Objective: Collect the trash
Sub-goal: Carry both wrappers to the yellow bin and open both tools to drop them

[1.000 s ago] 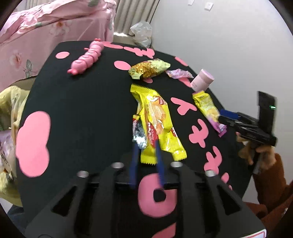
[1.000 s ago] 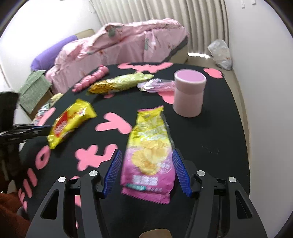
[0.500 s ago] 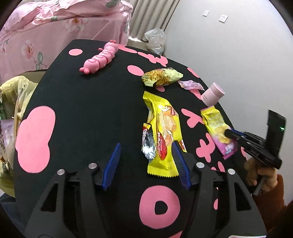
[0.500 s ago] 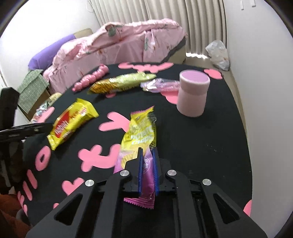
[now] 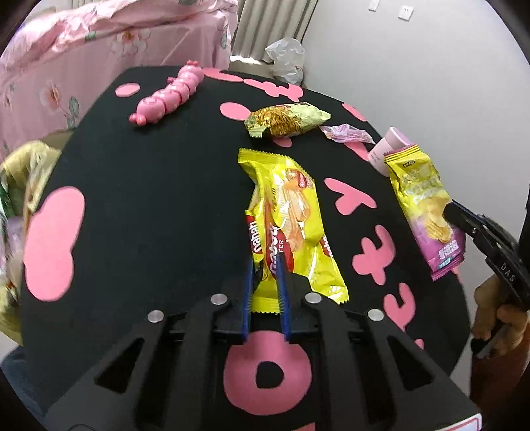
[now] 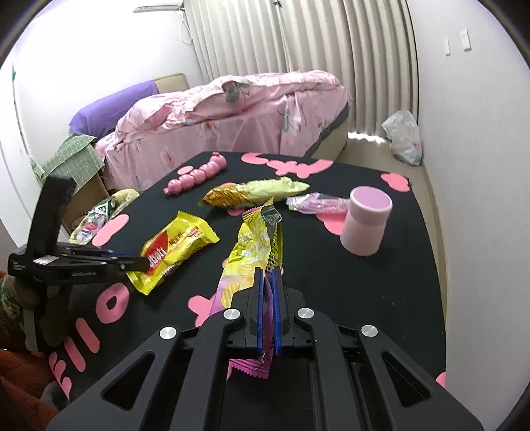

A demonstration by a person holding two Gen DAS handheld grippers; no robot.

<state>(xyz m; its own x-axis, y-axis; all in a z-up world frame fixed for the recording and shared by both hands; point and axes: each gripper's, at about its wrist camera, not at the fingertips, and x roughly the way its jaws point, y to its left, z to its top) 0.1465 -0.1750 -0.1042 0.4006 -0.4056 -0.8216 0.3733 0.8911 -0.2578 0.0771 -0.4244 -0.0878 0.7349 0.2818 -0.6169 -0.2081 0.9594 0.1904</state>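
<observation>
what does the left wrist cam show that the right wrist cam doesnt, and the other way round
Only the left wrist view: the left gripper from behind, its fingers pinching the near end of the yellow wafer wrapper, and two wall sockets.

Only the right wrist view: the purple pillow, the green checked cloth, and the right gripper from behind, clamped on the pink and yellow chip bag.

Both: the black table, pink caterpillar toy, gold snack bag, pink cup.

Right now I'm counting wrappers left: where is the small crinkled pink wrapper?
The small crinkled pink wrapper lies on the black table, between the gold noodle packet and pink cylindrical jar.
</observation>
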